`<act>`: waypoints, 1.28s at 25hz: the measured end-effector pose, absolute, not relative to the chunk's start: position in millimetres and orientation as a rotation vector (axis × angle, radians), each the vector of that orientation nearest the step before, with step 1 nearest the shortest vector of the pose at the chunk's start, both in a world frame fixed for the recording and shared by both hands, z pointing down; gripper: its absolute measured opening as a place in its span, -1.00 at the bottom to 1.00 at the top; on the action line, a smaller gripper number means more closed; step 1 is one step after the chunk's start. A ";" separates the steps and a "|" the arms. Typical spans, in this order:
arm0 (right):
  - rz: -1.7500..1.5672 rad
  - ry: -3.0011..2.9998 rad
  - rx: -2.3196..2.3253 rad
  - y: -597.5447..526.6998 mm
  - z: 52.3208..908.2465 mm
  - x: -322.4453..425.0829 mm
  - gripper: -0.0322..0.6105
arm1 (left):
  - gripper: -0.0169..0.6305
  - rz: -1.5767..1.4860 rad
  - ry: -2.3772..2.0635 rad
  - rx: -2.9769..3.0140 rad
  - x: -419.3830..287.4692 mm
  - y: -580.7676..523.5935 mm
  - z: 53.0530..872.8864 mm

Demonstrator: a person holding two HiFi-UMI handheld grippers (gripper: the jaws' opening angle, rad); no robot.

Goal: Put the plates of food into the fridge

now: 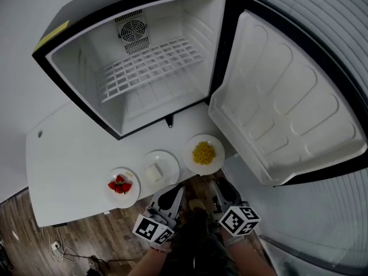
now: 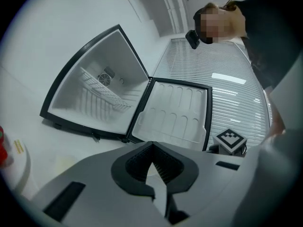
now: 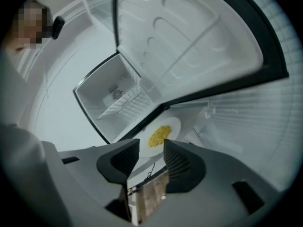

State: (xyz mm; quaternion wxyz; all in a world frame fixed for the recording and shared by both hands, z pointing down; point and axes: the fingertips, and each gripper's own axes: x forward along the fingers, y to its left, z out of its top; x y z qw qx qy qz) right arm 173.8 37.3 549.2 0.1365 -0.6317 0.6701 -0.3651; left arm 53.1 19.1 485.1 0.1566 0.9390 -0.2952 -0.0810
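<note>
- My left tool (image 2: 151, 148) is pressed together and empty.
- My right tool (image 3: 151, 150) is spread, with nothing between the jaws.
- Three plates sit on the counter (image 1: 69, 160) before the open fridge (image 1: 172, 22): strawberry plate (image 1: 131, 196), pale-block plate (image 1: 168, 160) and yellow-food plate (image 1: 195, 167).

No text, brand, number or sign is legible in any view. The fridge (image 1: 172, 27) has a yellow sticker (image 1: 54, 34) on its top front edge, with print too small to read in the head view, and a small yellowish tag (image 2: 18, 146) at the left edge of the left gripper view shows dark marks too blurred to read. The left cube (image 1: 153, 229) and right cube (image 1: 238, 219) bear only black-and-white square marker patterns, not letters or digits, and the door's inner panel (image 1: 287, 96) shows plain moulded shapes.
</note>
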 end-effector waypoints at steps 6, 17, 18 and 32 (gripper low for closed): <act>-1.165 1.763 -1.770 13.1 573.2 189.7 -0.42 | -0.93 -0.191 -0.824 2.740 74.5 18.8 496.9; -1.382 1.500 -1.492 -13.3 598.9 190.3 -0.44 | -0.93 -0.167 -0.821 2.737 74.4 22.8 504.2; -1.390 1.487 -1.480 -13.7 600.0 190.2 -0.56 | -0.93 -0.167 -0.824 2.728 73.2 22.8 506.0; -1.461 1.330 -1.327 -3.8 593.9 183.8 -0.86 | -0.93 -0.193 -0.823 2.732 65.2 18.5 495.5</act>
